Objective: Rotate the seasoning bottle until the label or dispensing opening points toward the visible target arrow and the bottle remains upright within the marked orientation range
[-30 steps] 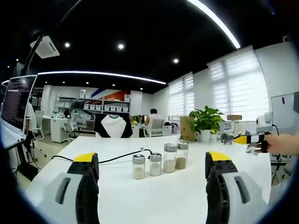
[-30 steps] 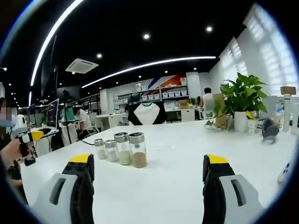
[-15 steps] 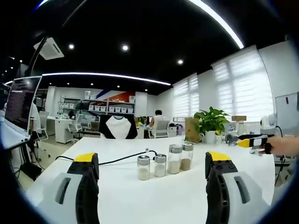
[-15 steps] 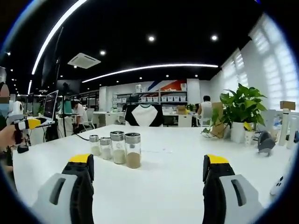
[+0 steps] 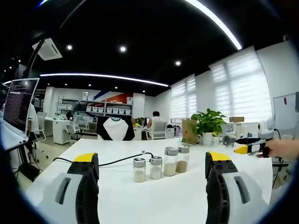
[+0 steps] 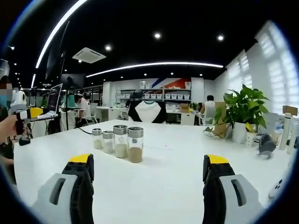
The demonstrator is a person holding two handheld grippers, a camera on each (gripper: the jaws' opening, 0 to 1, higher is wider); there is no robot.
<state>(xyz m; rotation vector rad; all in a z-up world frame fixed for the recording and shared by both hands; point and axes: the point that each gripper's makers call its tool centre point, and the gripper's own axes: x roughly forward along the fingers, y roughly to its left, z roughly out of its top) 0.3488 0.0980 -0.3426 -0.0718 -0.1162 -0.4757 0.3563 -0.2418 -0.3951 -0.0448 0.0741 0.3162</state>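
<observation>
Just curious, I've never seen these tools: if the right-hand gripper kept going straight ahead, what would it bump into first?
Probably nothing soon: the right gripper points over bare white table. The four seasoning bottles stand slightly left of its line, though depth is unclear.

four upright seasoning bottles [image 5: 160, 165], rowed on table

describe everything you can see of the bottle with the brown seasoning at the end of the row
The brown-seasoning bottle is a clear, glass-looking cylinder with a silvery metal-looking cap, filled with brown powder in roughly its lower third. It stands upright on the white table, at the end of a row of four bottles, close beside the other tall bottle; whether they touch cannot be told. In the left gripper view it is the one farthest back. No label, opening or arrow can be made out. Neither gripper touches it.
</observation>
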